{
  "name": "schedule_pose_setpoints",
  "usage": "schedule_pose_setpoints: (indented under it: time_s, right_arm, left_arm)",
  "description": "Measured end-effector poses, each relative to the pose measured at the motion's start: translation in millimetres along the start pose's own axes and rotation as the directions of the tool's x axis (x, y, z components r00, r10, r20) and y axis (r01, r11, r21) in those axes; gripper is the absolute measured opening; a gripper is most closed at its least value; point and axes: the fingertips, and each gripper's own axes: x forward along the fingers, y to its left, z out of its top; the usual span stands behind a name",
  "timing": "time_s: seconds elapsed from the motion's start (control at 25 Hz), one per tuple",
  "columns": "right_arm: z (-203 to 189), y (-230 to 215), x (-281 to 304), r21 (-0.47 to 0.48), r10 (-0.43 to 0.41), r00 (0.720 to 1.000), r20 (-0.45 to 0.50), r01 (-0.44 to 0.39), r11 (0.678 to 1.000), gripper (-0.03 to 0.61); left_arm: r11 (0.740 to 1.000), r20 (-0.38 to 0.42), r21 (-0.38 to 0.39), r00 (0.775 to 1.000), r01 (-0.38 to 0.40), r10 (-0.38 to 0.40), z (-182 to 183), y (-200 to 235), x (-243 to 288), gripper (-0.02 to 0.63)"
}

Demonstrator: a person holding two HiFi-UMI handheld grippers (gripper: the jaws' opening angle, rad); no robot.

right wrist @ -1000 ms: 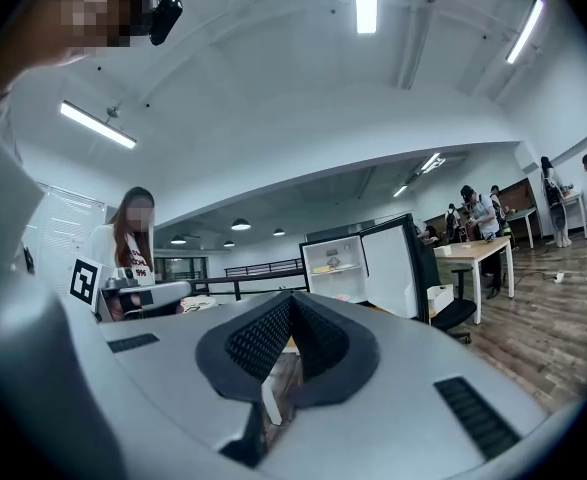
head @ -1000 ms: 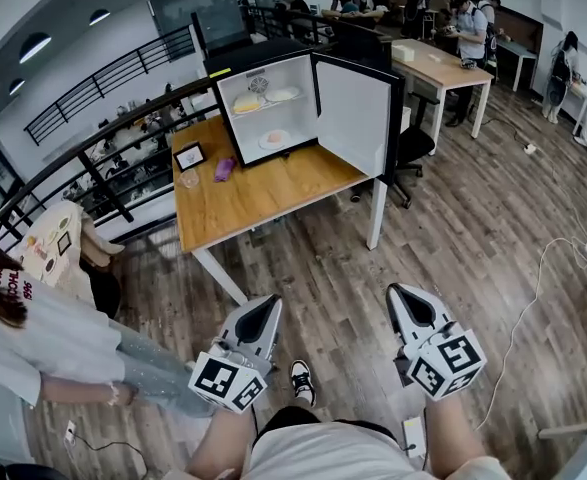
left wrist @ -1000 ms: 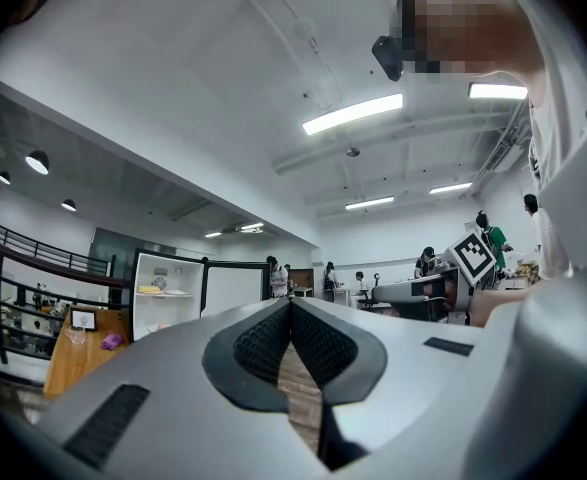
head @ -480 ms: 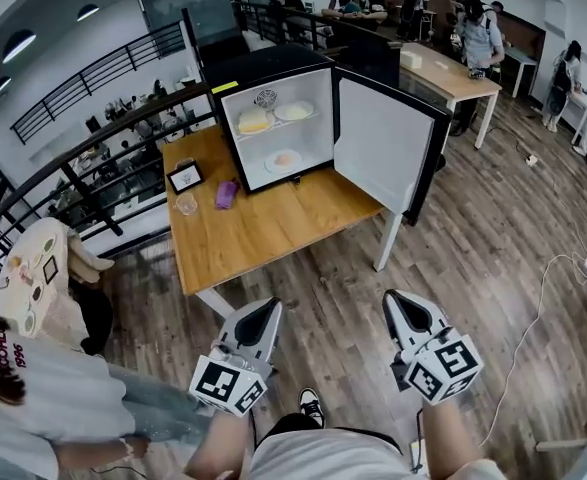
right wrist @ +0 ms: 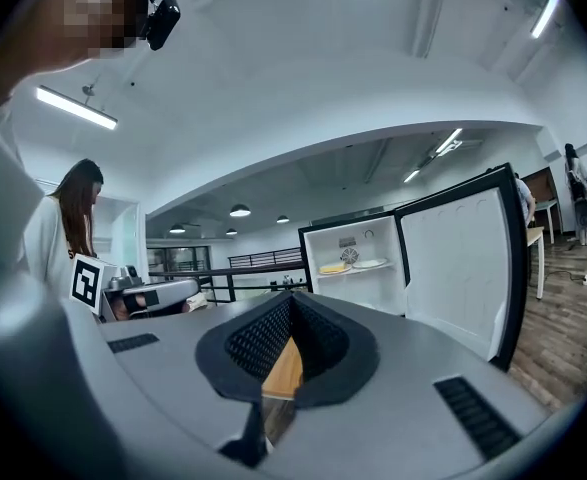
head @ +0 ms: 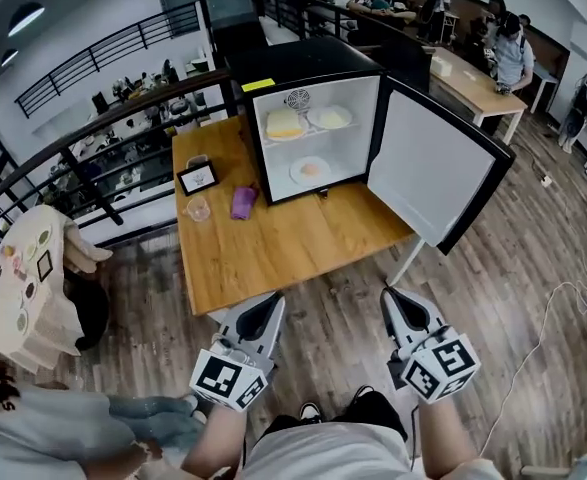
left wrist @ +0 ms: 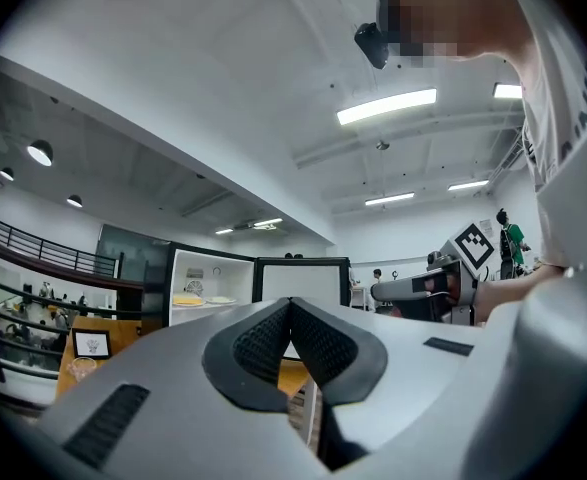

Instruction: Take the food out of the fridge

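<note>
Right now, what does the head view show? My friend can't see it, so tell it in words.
A small black fridge stands open on a wooden table, with three plates of food inside. Nearer, over the floor, the left hand-held gripper and right hand-held gripper are shut and empty.

Fridge (head: pixel 303 63) mouth open, bare tabletop (head: pixel 273 253) before it (door (head: pixel 433 168) swung right)

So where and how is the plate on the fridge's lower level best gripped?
Probably by its front rim, coming in level through the open front. The plate lies flat and low in the fridge, near edge facing out. The door hangs open at the right, so approaching slightly from the left stays clear.
</note>
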Motion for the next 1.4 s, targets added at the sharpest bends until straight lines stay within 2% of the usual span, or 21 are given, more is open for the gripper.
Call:
schedule_pose_setpoints:
  time_s: [0.16,0.36,0.8,1.04,1.4]
  right_arm:
    - [8.0,-17.5,40.6,-0.004,0.043,0.999,0.001,-0.043,0.999,0.018]
    - [20.8,-53.2,94.5,-0.009,0.130,0.991,-0.001,-0.130,0.991,0.018]
    - [47.2,-176.5,187.4,0.056,0.269,0.963,-0.014,-0.268,0.962,0.018]
    - [41.1,-201.0,215.8,0.117,0.289,0.957,-0.026,-0.284,0.952,0.018]
    - [46.4,-190.4,244.5,0.137,0.207,0.978,-0.013,-0.204,0.969,0.019]
  left_arm:
    - [1.000,0.000,0.011,1.000,-0.025,0.025,-1.8,22.5,21.8,0.008]
    - [0.993,0.004,0.018,0.993,-0.118,0.118,-3.6,51.9,61.0,0.008]
    - [0.954,-0.022,0.035,0.954,-0.299,0.300,-6.3,81.9,181.4,0.008]
    - [0.945,-0.049,0.042,0.944,-0.323,0.325,-10.4,96.5,206.6,0.008]
    - [0.966,-0.018,0.040,0.966,-0.256,0.257,-8.7,139.3,206.2,0.008]
